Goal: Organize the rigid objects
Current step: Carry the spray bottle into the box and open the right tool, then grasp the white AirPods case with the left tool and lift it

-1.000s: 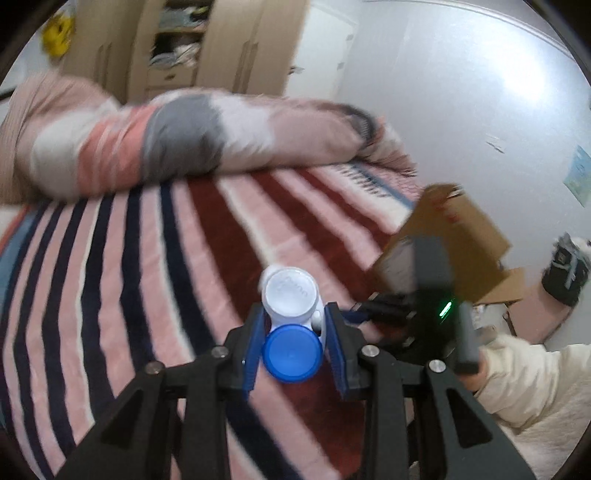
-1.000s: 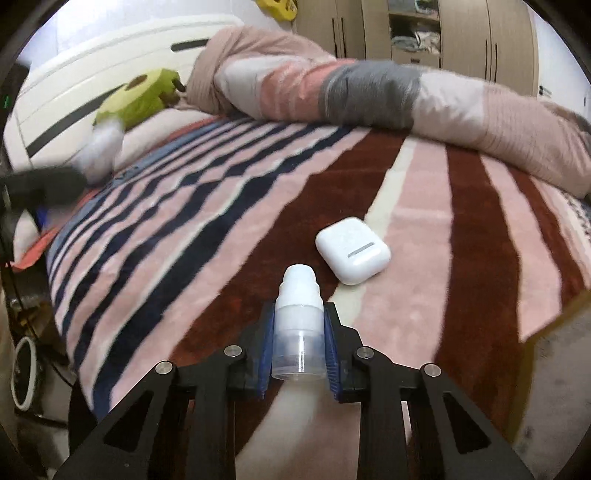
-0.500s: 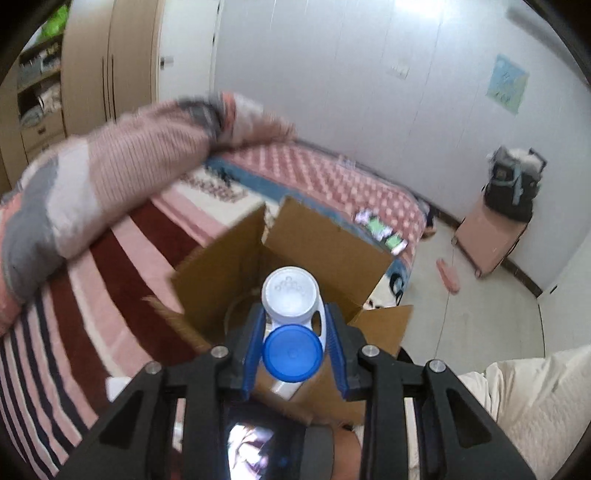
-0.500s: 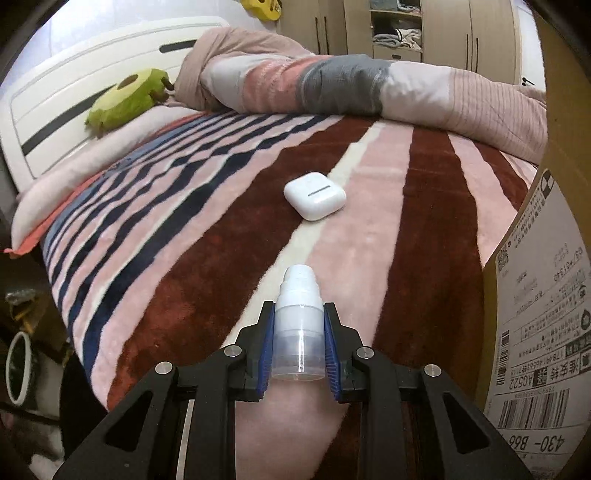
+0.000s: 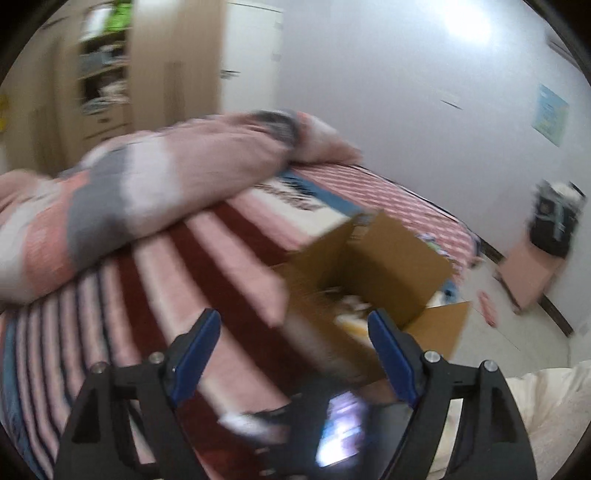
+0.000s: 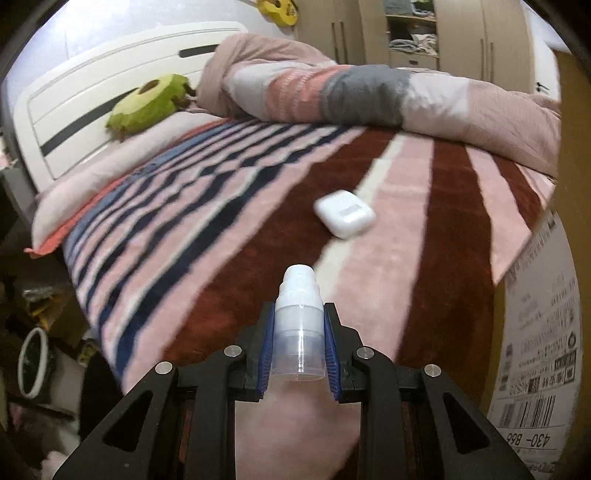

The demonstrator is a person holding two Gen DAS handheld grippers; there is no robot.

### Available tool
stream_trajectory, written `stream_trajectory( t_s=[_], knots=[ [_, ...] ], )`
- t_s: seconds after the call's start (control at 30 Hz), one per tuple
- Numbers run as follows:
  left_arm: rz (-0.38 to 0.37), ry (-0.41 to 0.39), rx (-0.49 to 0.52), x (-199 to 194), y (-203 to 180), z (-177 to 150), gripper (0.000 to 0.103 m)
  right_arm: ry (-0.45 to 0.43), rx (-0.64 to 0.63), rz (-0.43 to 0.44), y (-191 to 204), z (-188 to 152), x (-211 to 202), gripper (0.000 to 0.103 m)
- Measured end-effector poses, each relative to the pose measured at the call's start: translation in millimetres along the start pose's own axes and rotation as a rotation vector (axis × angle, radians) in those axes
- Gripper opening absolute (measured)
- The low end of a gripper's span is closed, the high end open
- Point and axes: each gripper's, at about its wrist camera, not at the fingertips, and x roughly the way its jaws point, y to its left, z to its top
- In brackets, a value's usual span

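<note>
My left gripper (image 5: 293,325) is open and empty, held above the striped bed just left of an open cardboard box (image 5: 373,266); blurred items lie inside the box. My right gripper (image 6: 299,328) is shut on a clear plastic spray bottle (image 6: 299,332) with a white nozzle, held above the bed. A white earbud case (image 6: 344,213) lies on the striped blanket (image 6: 221,229) ahead of the right gripper. The box's labelled side (image 6: 535,332) fills the right edge of the right wrist view.
A rolled pink and grey quilt (image 6: 369,92) lies across the far side of the bed. A green plush toy (image 6: 146,105) rests by the white headboard (image 6: 74,110). Wardrobes (image 6: 424,33) stand behind. A bag on a pink stool (image 5: 550,236) is on the floor.
My left gripper has opened, and the blue-capped white bottle it held over the box is gone from it. The left view has swung left. My right gripper still holds the spray bottle.
</note>
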Motion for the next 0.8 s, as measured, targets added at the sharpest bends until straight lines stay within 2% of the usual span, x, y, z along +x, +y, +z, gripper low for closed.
stream_trajectory(
  t_s=[0.17,0.27,0.37,0.47,0.63,0.67,0.7,0.8],
  knots=[
    [0.148,-0.007,-0.141,-37,82,-57,0.08,-0.042,-0.044,0.024,26,22,-35,0.02],
    [0.176,-0.001,-0.217,-40,114,-85,0.08,-0.093,-0.025,0.055,27,38,-70,0.02],
    [0.176,0.012,-0.244,-29,126,-105,0.08,-0.164,0.005,0.026,13,50,-119,0.02],
    [0.162,0.033,-0.249,-7,131,-115,0.08,-0.209,0.054,-0.071,-19,53,-164,0.02],
    [0.128,0.048,-0.247,26,130,-121,0.08,-0.116,0.138,-0.313,-79,44,-185,0.021],
    [0.131,0.05,-0.238,34,131,-121,0.08,-0.093,0.151,-0.343,-88,41,-185,0.027],
    [0.134,0.056,-0.233,42,132,-121,0.08,-0.072,0.167,-0.365,-98,37,-183,0.037],
    [0.126,0.084,-0.234,70,139,-119,0.08,-0.052,0.191,-0.369,-112,32,-176,0.049]
  ],
)
